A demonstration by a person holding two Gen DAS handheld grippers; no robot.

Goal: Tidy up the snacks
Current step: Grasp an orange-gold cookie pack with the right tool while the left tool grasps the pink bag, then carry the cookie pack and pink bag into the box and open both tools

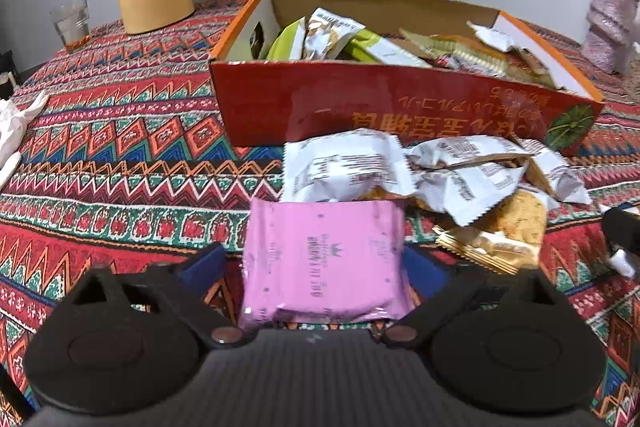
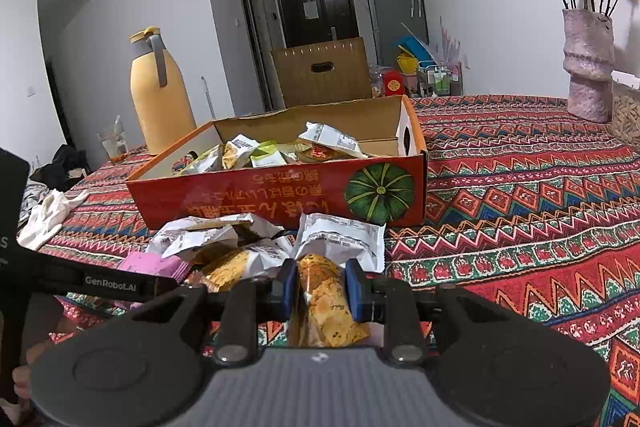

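Left wrist view catches what the other barely shows: a pink snack packet (image 1: 322,259) flat on the patterned tablecloth (image 1: 120,131), just in front of the red cardboard box (image 1: 360,103), between the left gripper's (image 1: 316,267) blue pads, which look wide with a gap on one side. Right wrist view shows the right gripper (image 2: 321,289) clamped tight on a clear-wrapped biscuit packet (image 2: 322,301), near the box's front wall. A heap of white wrappers (image 2: 224,239) lies against that wall; a yellow jug (image 2: 160,99) stands behind the box, a pink vase (image 2: 588,67) well to its right.
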